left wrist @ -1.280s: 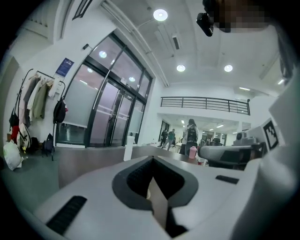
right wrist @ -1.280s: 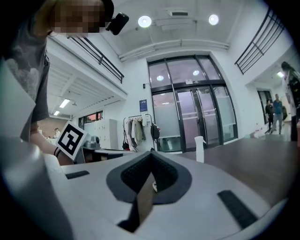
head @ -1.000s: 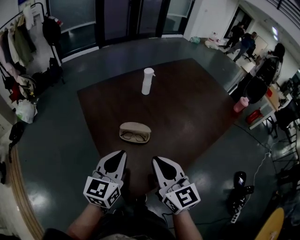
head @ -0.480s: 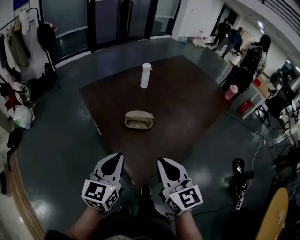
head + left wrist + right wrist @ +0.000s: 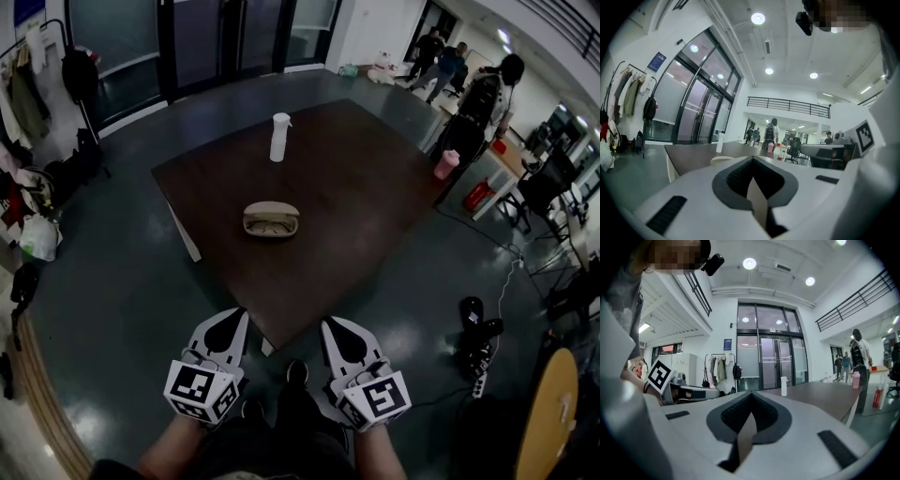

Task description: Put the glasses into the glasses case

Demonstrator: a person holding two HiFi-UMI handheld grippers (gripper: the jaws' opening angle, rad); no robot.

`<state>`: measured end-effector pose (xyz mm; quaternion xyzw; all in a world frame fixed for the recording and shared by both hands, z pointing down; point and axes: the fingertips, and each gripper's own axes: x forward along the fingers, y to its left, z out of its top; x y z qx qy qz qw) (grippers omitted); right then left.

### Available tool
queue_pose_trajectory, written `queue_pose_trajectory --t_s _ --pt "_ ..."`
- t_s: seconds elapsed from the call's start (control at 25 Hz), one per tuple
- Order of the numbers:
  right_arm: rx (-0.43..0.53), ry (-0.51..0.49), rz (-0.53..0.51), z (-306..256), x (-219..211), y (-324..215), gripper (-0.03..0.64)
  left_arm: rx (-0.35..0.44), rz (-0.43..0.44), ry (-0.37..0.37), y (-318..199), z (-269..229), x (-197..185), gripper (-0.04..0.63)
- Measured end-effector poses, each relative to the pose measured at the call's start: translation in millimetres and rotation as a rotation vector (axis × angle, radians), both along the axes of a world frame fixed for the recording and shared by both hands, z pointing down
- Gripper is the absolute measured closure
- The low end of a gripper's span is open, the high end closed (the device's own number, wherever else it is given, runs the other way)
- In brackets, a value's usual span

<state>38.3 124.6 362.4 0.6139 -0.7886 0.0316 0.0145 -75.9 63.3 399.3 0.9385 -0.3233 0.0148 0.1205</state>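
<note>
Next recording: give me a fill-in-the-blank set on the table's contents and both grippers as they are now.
1. The glasses lie ____ the open case.
2. The white bottle stands ____ on the table.
3. The left gripper and the right gripper are off the table, empty, with their fingers ____.

Missing words: inside; upright; shut.

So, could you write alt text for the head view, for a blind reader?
Glasses lie in an open beige glasses case on a dark table, with a white bottle behind it. Nearer the camera, the left gripper and right gripper are shut and empty.
</note>
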Motion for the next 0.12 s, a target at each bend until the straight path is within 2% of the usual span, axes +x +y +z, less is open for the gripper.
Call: queue_pose_trajectory --t_s 0.12 --pt "0.017 -0.002 0.004 -0.8 2.1 9.0 0.630 -0.002 0.007 -0.005 9.2 2.1 1.9 0.589"
